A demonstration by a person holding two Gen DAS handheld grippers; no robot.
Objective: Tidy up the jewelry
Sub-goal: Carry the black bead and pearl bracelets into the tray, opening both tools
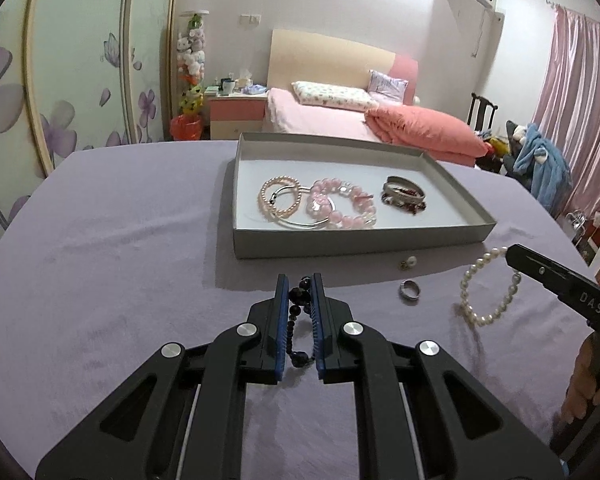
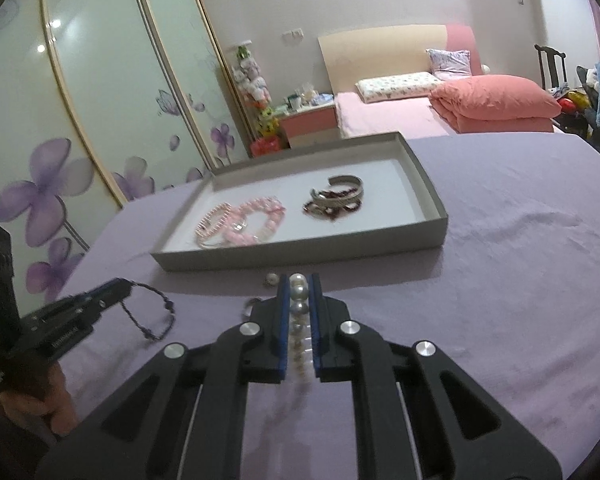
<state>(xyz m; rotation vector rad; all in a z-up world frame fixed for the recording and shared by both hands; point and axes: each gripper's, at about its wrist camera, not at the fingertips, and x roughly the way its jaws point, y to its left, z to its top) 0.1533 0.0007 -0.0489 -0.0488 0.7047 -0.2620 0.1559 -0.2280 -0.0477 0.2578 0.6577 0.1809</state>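
My left gripper (image 1: 300, 280) is shut on a dark beaded bracelet (image 1: 299, 300), which hangs off the purple tablecloth; the right wrist view shows that dark bracelet (image 2: 150, 314) dangling from the left gripper (image 2: 126, 285). My right gripper (image 2: 299, 278) is shut on a white pearl bracelet (image 2: 299, 292); in the left wrist view the pearl bracelet (image 1: 486, 286) hangs from the right gripper (image 1: 510, 254). Beyond both stands a grey shallow box (image 1: 360, 243) holding pink bead bracelets (image 1: 342, 208), a pearly pink bracelet (image 1: 280, 196) and a metal cuff (image 1: 405, 190).
A silver ring (image 1: 409, 290) and a small pearl earring (image 1: 407, 264) lie on the cloth in front of the box. The round table's purple cloth (image 1: 120, 260) stretches left and right. Behind are a bed (image 1: 360, 120), wardrobe doors and pink curtains.
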